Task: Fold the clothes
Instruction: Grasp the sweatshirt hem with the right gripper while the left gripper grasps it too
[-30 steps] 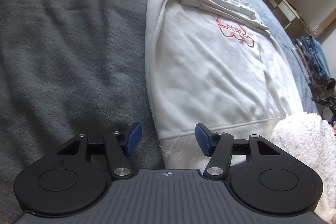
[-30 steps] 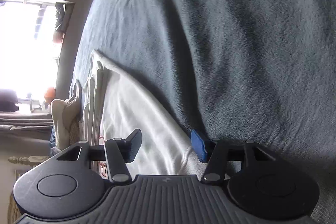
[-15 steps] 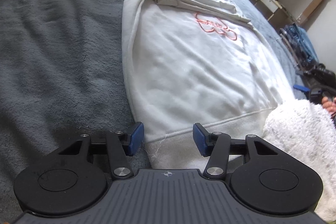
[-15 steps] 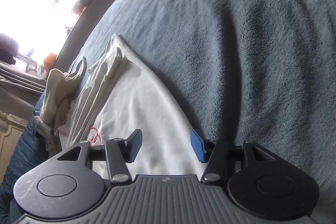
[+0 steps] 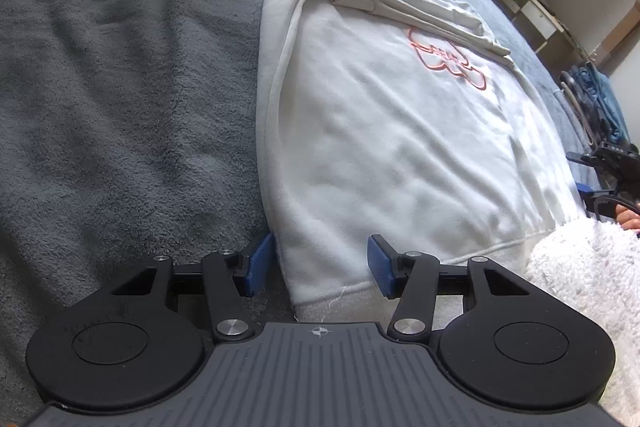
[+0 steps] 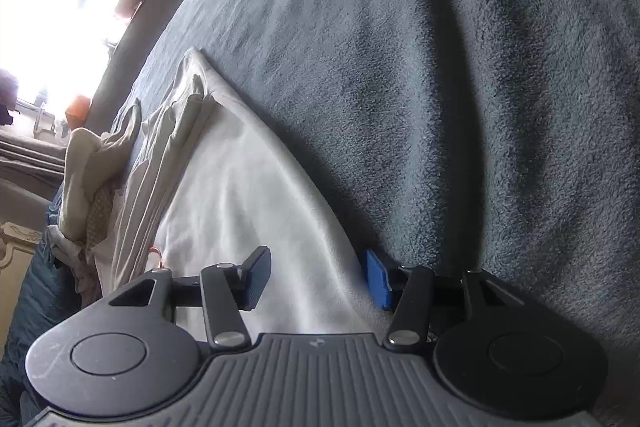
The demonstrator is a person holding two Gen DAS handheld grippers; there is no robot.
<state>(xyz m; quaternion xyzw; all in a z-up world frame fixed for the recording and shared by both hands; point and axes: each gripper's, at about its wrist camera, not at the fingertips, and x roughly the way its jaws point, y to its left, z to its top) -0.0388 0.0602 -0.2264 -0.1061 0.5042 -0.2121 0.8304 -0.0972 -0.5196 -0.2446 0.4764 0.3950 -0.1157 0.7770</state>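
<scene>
A white sweatshirt [image 5: 380,147] lies flat on the grey bed [image 5: 120,87], sleeves folded in. Both grippers, left [image 5: 322,263] and right [image 6: 318,277], have fingers spread astride its hem corners, pinching nothing. Soft, light and floppy; best taken at the ribbed hem corners.

Spread flat on the grey fleece blanket [image 5: 120,99]: a white sweatshirt with an orange chest print [image 5: 380,131]. Straddling its near hem corner, the left gripper [image 5: 320,263]; over its side edge, the right gripper [image 6: 316,277]. Right of the hem, a fluffy white sleeve [image 5: 588,267].
</scene>
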